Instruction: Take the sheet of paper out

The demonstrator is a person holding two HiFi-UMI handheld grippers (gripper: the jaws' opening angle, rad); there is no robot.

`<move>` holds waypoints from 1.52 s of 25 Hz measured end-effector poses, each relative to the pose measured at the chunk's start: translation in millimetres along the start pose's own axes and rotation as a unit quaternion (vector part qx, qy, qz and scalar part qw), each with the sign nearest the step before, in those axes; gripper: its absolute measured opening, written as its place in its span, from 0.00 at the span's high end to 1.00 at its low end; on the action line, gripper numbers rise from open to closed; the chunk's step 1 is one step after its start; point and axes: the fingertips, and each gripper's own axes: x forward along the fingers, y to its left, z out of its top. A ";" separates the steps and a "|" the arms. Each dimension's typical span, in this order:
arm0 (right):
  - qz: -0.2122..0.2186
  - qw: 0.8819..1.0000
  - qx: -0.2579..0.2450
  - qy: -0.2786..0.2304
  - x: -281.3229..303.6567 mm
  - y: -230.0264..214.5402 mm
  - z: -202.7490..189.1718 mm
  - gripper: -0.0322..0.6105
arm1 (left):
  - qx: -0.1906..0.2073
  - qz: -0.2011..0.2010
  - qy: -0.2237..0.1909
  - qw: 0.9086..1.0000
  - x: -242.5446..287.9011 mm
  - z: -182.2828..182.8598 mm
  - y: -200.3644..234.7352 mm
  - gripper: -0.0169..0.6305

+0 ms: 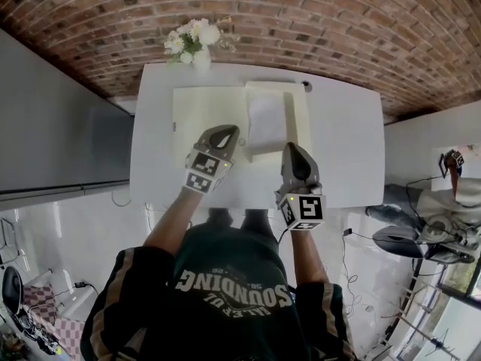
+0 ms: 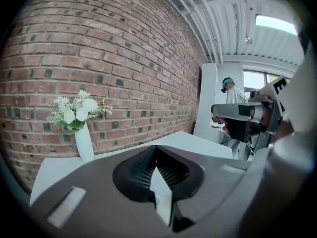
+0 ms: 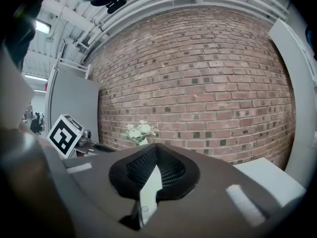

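Observation:
A pale cream folder [image 1: 207, 115] lies open on the white table [image 1: 346, 141]. A white sheet of paper [image 1: 267, 120] rests on the folder's right half. My left gripper [image 1: 222, 134] hovers over the folder's near edge, just left of the sheet. Its jaws are shut with nothing between them, as the left gripper view [image 2: 155, 148] also shows. My right gripper [image 1: 294, 150] sits at the near right corner of the folder, below the sheet. It is likewise shut and empty in the right gripper view [image 3: 157, 147]. Neither gripper touches the sheet.
A white vase of white flowers [image 1: 194, 47] stands at the table's far edge against the brick wall, also visible in the gripper views [image 2: 81, 128] [image 3: 140, 133]. A grey cabinet [image 1: 52, 126] flanks the table's left side. A small dark item [image 1: 307, 86] lies near the folder's far right corner.

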 end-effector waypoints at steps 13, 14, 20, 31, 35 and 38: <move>0.044 0.999 -0.008 0.012 37.0 -38.0 -5.5 0.95 | -0.012 0.043 0.032 0.998 43.9 -9.7 2.4 0.96; 0.046 0.999 -0.006 0.014 40.0 -40.6 -6.5 0.95 | -0.014 0.047 0.034 0.998 46.5 -11.0 3.2 0.96; 0.059 0.998 0.004 0.026 59.6 -53.5 -15.3 0.95 | -0.023 0.059 0.057 0.996 63.7 -22.1 7.8 0.95; 0.092 0.994 0.014 0.060 90.3 -68.4 -42.7 0.95 | -0.061 0.071 0.114 0.989 98.7 -64.3 19.3 0.95; 0.099 0.992 0.017 0.076 94.3 -73.6 -55.2 0.95 | -0.083 0.066 0.147 0.983 112.4 -87.1 17.9 0.84; 0.104 0.991 0.020 0.085 97.9 -74.8 -63.3 0.95 | -0.099 0.065 0.171 0.978 121.0 -103.7 21.0 0.80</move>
